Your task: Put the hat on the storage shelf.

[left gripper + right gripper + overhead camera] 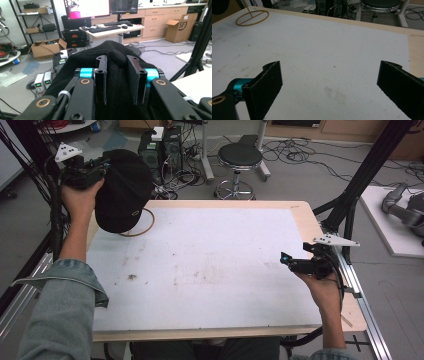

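**Inspector A:** High view first. The left claw (100,170) is raised over the far left corner of the tabletop (300,212), closed on a black cap (122,190). The cap hangs in the air above a wooden ring stand (145,227) and hides part of it. Whether it touches the ring I cannot tell. The right claw (292,262) rests low near the right edge, holding nothing.

**Inspector B:** Left gripper view?

**Inspector A:** The jaws stand narrow with a fold of black fabric pinched between them. The cap (112,57) bulges up around both pads, so the grip is on cloth, not on a stiff part.

**Inspector B:** Right gripper view?

**Inspector A:** The right claw (329,77) is wide, jaws well apart over bare white surface. The ring stand (252,17) sits at the far corner, well away.

**Inspector B:** Handling judgement?

**Inspector A:** Light, soft, limp. It sags under its own weight and should not slip from a pinch. I judge the crown fabric a sound hold for carrying; the brim or rim band would give more control when settling it over the stand
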The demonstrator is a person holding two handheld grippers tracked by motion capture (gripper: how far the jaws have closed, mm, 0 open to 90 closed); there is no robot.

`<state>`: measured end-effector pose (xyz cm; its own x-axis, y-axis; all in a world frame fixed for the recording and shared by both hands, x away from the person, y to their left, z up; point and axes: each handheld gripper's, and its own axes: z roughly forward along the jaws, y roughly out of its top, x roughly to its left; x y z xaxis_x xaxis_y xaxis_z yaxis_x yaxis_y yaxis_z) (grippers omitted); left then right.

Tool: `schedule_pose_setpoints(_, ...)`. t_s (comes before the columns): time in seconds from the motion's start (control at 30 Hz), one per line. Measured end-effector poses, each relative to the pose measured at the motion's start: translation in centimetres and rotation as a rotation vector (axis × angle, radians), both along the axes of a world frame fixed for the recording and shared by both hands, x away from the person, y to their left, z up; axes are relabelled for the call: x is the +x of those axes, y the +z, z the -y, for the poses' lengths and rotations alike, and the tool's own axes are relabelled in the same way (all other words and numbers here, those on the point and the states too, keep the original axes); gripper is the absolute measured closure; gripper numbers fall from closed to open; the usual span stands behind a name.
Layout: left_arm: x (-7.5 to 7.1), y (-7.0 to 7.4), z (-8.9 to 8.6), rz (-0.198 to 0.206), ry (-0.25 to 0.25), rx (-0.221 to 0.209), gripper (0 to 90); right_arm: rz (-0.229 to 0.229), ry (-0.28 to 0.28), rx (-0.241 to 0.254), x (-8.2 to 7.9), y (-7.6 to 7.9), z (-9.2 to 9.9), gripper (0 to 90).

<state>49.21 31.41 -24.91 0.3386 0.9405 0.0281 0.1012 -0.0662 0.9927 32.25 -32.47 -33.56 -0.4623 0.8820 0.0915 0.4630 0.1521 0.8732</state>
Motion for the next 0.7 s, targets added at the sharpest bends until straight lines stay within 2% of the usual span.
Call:
schedule_pose_setpoints(0.2,0.1,-0.4,0.0,0.002,-0.001,-0.003,70.2,0.005,0.003,-0.003,0.0,0.1,-0.1,5.8)
schedule_pose_setpoints(0.5,0.5,-0.1,0.2,0.015,0.000,0.015,70.3,-0.005,0.005,-0.005,0.1,-0.1,-0.2,5.8)
schedule_pose_setpoints(0.7,1.2,0.2,0.2,0.002,-0.004,0.001,69.9,-0.011,0.002,-0.007,0.2,-0.3,-0.2,5.8)
